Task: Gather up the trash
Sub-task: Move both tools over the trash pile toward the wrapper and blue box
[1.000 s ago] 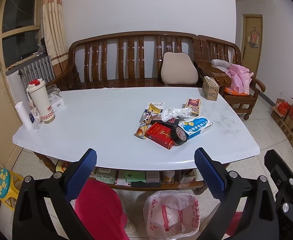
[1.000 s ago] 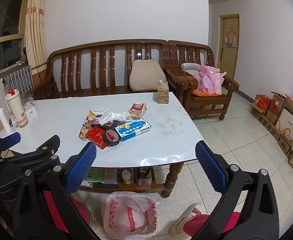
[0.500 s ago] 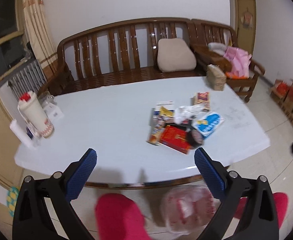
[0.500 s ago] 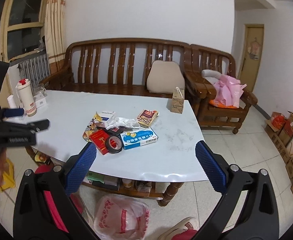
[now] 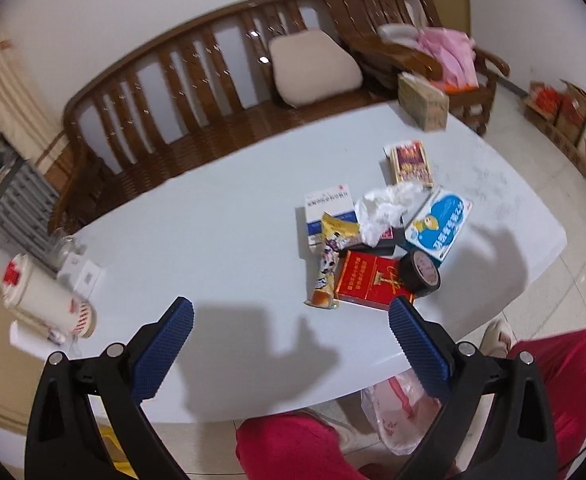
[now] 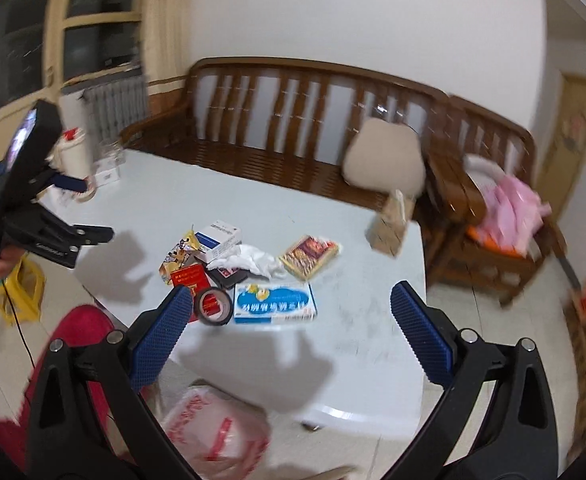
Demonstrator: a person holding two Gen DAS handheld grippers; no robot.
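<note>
Blue pads: both grippers carry ridged blue pads on black arms, seen nearest in each wrist view
Left gripper (image 5: 289,320): fingers (image 5: 163,354) spread wide, holding nothing; it hangs over the near edge of the worktop, apart from the pile; it also shows at the left of the right wrist view, gripped by a hand
Right gripper (image 6: 291,306): fingers (image 6: 421,334) spread wide, holding nothing; it hangs above the near edge of the worktop, with the tape roll and the blue box just beyond
Trash bag (image 6: 217,436): white plastic with red print, mouth open, on the floor beside the worktop's near edge; red trouser legs (image 5: 293,448) beside it
Worktop (image 5: 221,220): pale white surface, casting the shadows of both grippers
Trash pile: gathered together on the worktop, right of centre in the left wrist view
Tape roll (image 5: 420,273): black, at the near side of the pile, touching the red box
Red box (image 5: 367,282): flat, gold print, beside a snack wrapper (image 5: 325,276) lying lengthwise
Blue box (image 5: 439,229): white and blue, flat, just behind the tape roll
Crumpled tissue (image 5: 385,210): white, lying over a dark flat item in the middle of the pile
White box (image 5: 329,210): blue stripe, on the pile's left
Brown-and-gold box (image 5: 410,161): at the far side of the pile, a little apart
Tissue carton (image 5: 423,102): tan, near the far corner, well apart from the pile
Mug (image 5: 41,306): cream with a red lid, at the worktop's left end; blurred
Bench (image 5: 197,76): dark wood with slats, behind the worktop, with a beige cushion (image 5: 315,68)
</note>
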